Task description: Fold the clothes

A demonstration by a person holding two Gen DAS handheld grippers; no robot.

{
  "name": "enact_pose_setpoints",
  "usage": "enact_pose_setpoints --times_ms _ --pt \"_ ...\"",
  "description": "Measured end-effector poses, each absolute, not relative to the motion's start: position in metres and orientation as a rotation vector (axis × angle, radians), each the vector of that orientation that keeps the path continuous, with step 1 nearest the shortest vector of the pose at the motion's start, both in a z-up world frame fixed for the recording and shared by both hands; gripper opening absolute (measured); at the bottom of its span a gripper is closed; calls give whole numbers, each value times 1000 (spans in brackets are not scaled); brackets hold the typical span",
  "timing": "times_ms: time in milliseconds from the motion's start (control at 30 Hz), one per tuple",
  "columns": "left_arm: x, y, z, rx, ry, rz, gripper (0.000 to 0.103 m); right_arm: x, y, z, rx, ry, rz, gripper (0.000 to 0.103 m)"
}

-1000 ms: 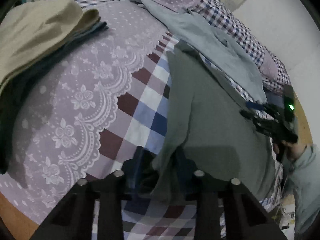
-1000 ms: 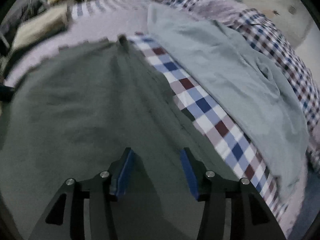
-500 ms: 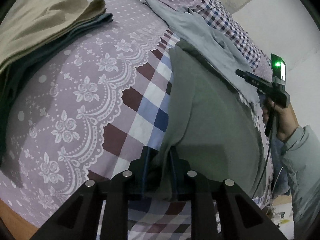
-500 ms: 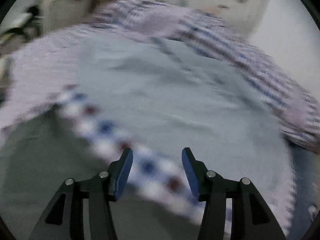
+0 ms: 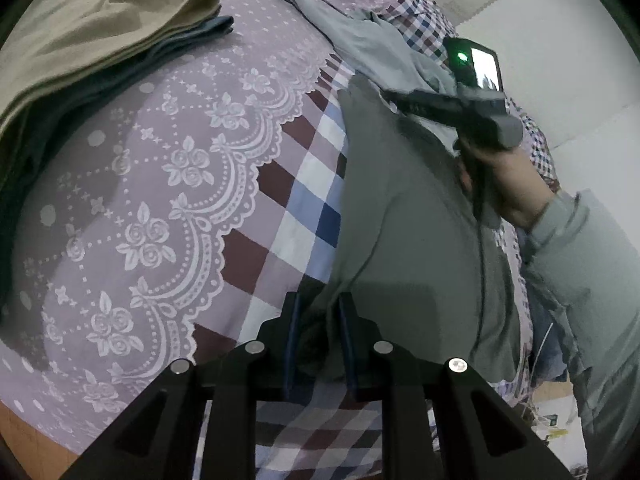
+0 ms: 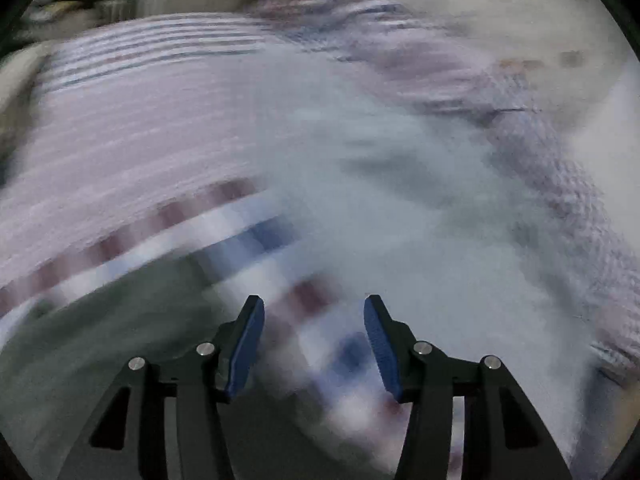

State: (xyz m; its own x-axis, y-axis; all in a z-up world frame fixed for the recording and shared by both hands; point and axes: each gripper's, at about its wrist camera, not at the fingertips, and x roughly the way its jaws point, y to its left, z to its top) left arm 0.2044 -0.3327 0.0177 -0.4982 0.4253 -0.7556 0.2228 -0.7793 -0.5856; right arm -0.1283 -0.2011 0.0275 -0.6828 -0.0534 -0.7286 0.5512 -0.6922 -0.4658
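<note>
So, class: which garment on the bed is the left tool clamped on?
The dark grey garment, bunched in the left tool; the pale blue one lies loose.

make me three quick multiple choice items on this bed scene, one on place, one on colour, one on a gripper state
1. Where is the folded pile?
A. upper left of the left wrist view
B. under the right gripper
C. on the floor

2. What colour is the pile's top garment?
A. red
B. khaki
C. white

3. What is the left gripper doing?
A. open above the bed
B. shut on the dark grey garment
C. holding a pillow

Answers: 1 A, it lies on the lilac floral cover; 2 B, tan cloth tops it; 3 B, its fingers pinch the hem.
</note>
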Motion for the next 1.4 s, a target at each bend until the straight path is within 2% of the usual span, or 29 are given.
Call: enact_pose_setpoints --times_ms 33,133,233,300,333,433,533,700,800,900,1000,1100,1233,1300,1367,1400 --pt "206 -335 17 -1500 -994 2417 20 -136 -196 35 1002 982 -2507 55" --pt "206 -336 17 -1500 -1002 2411 20 -138 -180 60 993 789 -2571 56" --pt "207 -336 17 -1496 -1011 2410 20 -121 -158 86 935 801 -2534 59" --pt "209 -338 16 -1487 -1026 2407 20 -109 -137 102 928 827 -2499 73" --pt "210 -338 16 -1482 -1034 2406 20 -107 -123 108 953 827 -2479 75" --pt "214 -340 14 -1468 -1057 2403 20 -101 -79 111 1083 796 -2445 75" --pt "213 -339 16 -1468 -1053 2414 20 -94 -34 104 1219 679 -2359 75" --pt "220 -345 16 -1468 -1067 2424 19 -79 -7 60 1337 760 -2253 75" --pt "217 -345 15 -1491 -1057 2429 13 -89 3 31 1405 838 -2273 75" --pt "212 -343 14 -1512 -1047 2433 11 -107 15 24 1392 868 -2382 74" --pt "206 -341 13 -1532 -1039 2437 11 -121 36 40 1367 949 -2677 75" --pt "204 -341 13 -1532 -1045 2443 11 -107 70 70 1331 630 -2784 75" --pt "207 -348 15 -1477 -1120 2442 13 -48 102 94 1281 450 -2759 75" --pt "215 -360 18 -1404 -1218 2441 20 -10 117 102 1250 361 -2754 76" --pt "223 -370 20 -1319 -1322 2423 34 33 134 109 1222 267 -2759 77" --pt "229 -376 21 -1265 -1384 2411 35 55 143 112 1208 220 -2760 78"
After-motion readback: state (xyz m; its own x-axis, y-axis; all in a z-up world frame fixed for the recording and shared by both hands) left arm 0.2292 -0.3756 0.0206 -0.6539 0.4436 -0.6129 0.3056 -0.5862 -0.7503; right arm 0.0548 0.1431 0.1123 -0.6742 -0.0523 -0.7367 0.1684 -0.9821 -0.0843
